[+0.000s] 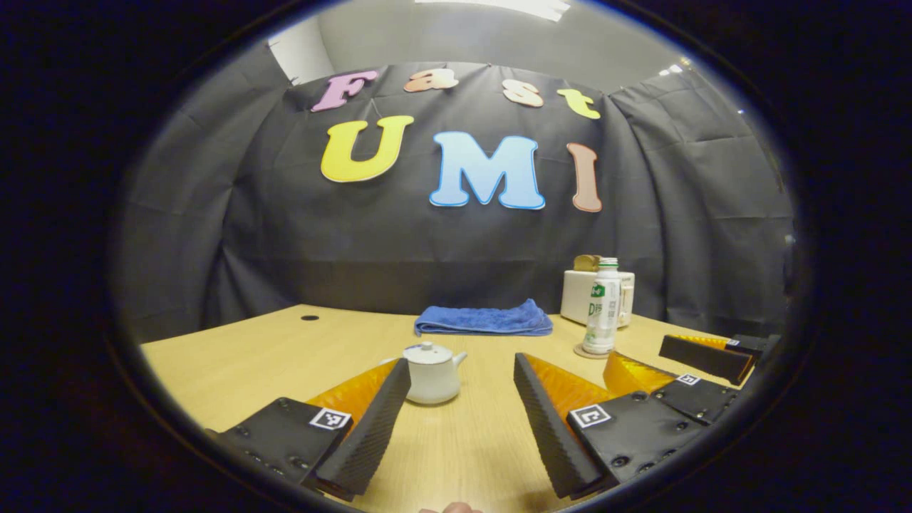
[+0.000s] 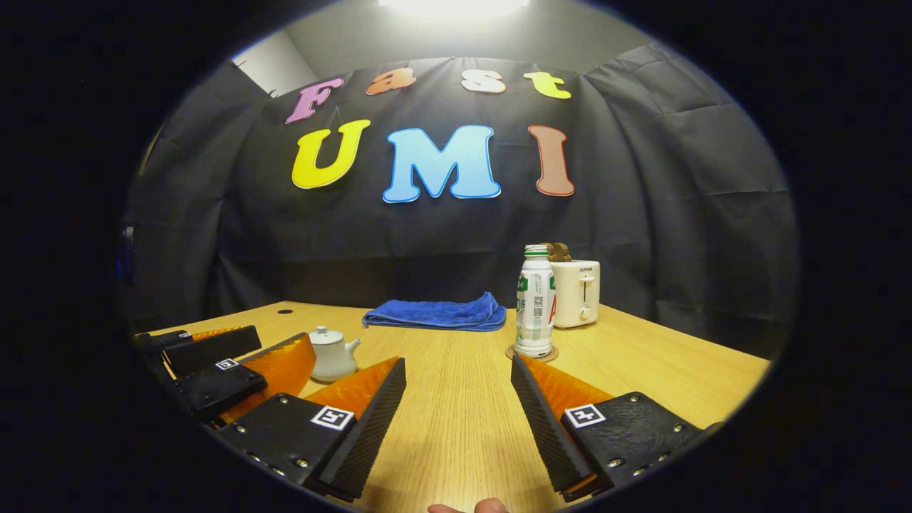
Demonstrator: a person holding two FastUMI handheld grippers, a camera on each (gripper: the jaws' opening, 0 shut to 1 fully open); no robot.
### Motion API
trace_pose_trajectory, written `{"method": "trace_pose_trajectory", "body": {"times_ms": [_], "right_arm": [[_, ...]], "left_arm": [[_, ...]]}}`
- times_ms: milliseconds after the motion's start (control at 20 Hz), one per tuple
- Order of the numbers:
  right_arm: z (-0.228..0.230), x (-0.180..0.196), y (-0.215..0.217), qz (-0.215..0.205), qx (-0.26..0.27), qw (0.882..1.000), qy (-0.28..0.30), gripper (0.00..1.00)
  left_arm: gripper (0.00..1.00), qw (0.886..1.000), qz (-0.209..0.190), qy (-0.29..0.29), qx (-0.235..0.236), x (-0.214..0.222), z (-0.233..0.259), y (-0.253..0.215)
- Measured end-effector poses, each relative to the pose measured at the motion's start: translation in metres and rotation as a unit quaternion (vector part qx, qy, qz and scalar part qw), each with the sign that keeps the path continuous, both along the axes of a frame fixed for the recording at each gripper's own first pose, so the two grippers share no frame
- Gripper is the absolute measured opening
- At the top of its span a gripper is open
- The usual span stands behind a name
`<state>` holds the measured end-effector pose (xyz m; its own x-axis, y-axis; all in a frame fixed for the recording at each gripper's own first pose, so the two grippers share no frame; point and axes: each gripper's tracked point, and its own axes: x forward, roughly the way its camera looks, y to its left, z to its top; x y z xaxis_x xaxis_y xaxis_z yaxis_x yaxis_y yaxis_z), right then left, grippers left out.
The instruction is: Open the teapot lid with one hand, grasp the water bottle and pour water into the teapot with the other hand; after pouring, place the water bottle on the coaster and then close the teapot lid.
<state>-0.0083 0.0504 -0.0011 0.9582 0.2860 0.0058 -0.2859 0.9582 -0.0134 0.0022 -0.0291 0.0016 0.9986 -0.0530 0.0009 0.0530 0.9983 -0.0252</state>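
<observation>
On the wooden worktop (image 2: 456,427), the white teapot (image 2: 331,354) sits at the left with its lid on, a folded blue towel (image 2: 436,313) lying farther back. To its right the water bottle (image 2: 535,303), its label print too small to make out, stands upright on the round coaster (image 2: 531,353), a white toaster (image 2: 578,293) just behind it. The left tool (image 1: 462,399) and right tool (image 2: 458,399) both hover spread wide, grasping nothing.
</observation>
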Motion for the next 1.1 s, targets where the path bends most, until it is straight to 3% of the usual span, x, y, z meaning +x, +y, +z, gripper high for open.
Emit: {"method": "trace_pose_trajectory", "body": {"times_ms": [50,200,700,1100], "right_arm": [[0.001,-0.001,-0.001,-0.004,0.000,1.000,0.000,0.96],[0.001,0.000,-0.005,-0.017,0.001,1.000,0.000,0.96],[0.000,0.000,-0.009,-0.032,0.001,0.999,0.003,0.96],[0.000,0.001,-0.009,-0.035,0.001,0.999,0.003,0.96]], "left_arm": [[0.99,1.000,0.009,-0.002,0.015,-0.001,0.002,0.003],[1.00,1.000,0.025,-0.001,0.014,-0.001,-0.002,0.007],[1.00,1.000,-0.015,-0.001,0.012,-0.001,-0.001,-0.007],[1.00,1.000,-0.015,-0.001,0.013,-0.002,-0.001,-0.006]]}}
